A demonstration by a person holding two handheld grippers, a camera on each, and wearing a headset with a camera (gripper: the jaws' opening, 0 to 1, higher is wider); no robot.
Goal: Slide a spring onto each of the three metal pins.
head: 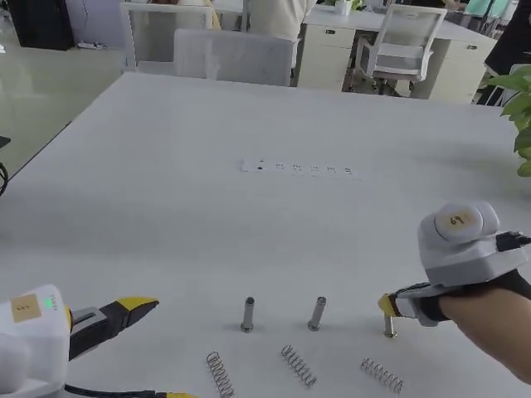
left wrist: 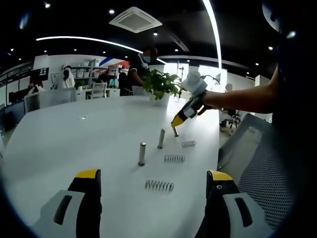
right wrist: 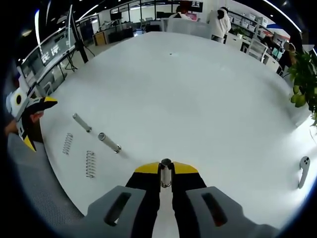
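Clamping the rightmost pin (right wrist: 166, 178) near its top, the right gripper (right wrist: 166, 167) has its yellow-tipped jaws drawn together on the metal. The pin stands upright on the white table (head: 249, 224) (in the head view its foot appears to rest on the surface just under the jaw tips). Off to this gripper's left stand the middle pin (right wrist: 109, 142) and, beyond it, the far pin (right wrist: 81, 122), both upright and bare.

The left gripper (left wrist: 153, 174) has its jaws spread wide apart with nothing between them. Straight ahead of it, close in, lies the nearest spring (left wrist: 159, 185), flat on the table. A little further on is the second spring (left wrist: 174, 158), and further still the third spring (left wrist: 188, 144). Each lies on the near side of the row of pins, apart from them. The right gripper shows at the far end of that row.
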